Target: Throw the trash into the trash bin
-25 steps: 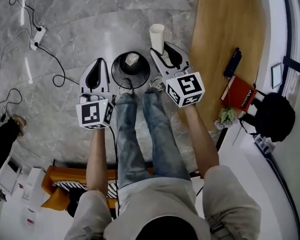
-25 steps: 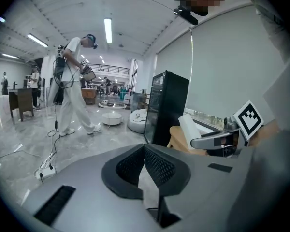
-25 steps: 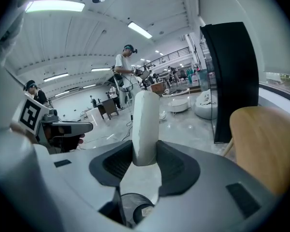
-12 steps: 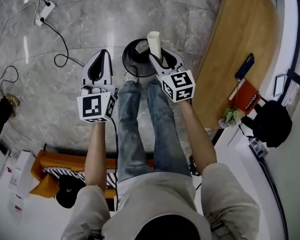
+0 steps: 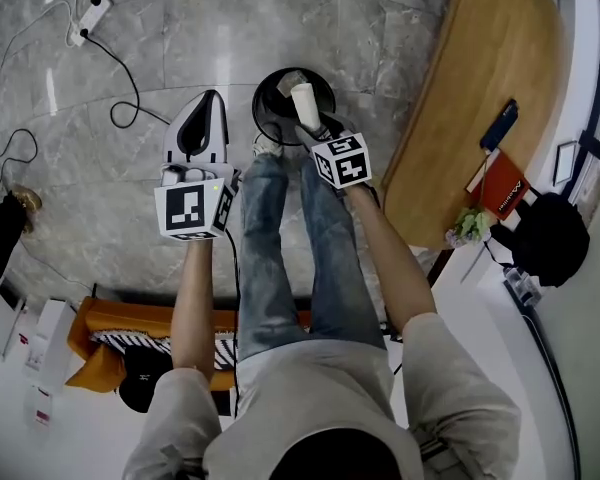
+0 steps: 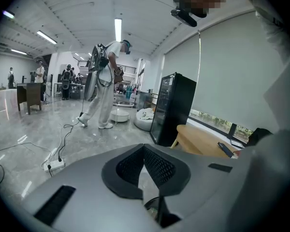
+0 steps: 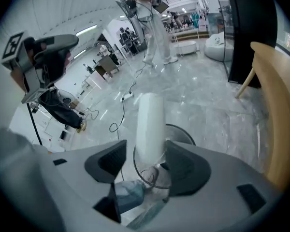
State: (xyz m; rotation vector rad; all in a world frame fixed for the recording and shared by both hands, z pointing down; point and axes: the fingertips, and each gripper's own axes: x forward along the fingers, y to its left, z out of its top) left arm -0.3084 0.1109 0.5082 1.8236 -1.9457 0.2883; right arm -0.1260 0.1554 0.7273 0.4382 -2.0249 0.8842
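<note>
I'm watching right gripper (image 5: 310, 128) jaws just opening, white cup (image 5: 302, 101) loose between them above trash bin (image 5: 264, 118); left gripper (image 5: 209, 95) hanging closed, empty.

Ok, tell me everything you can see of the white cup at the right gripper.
The white cup is plain, smooth and slightly tapered, paper by its look. It lies along the right gripper's jaws and sticks out past their tips. The jaws have just been opening; a gap shows beside one pad. Below it stands the round black trash bin.
</note>
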